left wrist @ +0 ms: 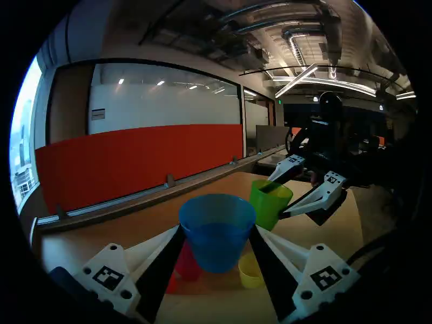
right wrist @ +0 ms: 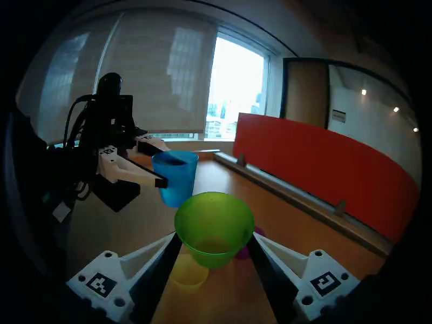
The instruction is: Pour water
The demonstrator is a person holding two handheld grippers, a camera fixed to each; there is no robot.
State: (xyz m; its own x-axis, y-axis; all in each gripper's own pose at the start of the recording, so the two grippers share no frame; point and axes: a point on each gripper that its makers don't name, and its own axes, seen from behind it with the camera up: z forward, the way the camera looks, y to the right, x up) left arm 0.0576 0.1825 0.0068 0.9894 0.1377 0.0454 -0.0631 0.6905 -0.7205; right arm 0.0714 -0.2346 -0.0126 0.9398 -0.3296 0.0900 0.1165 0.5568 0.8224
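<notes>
In the left gripper view my left gripper (left wrist: 217, 237) is shut on a blue cup (left wrist: 217, 229), held upright above the wooden table (left wrist: 135, 227). Beyond it to the right, the right gripper (left wrist: 289, 202) holds a green cup (left wrist: 270, 202). In the right gripper view my right gripper (right wrist: 215, 237) is shut on the green cup (right wrist: 215, 227), upright, with a little liquid at its bottom. The left gripper (right wrist: 156, 170) holds the blue cup (right wrist: 175, 177) farther off on the left. The two cups are apart.
A red cup (left wrist: 188, 263) and a yellow cup (left wrist: 250, 270) stand on the table below the blue cup. The right gripper view has the yellow cup (right wrist: 189, 271) and a purple cup (right wrist: 245, 249) under the green one. An orange partition (left wrist: 140, 162) runs along the table's far edge.
</notes>
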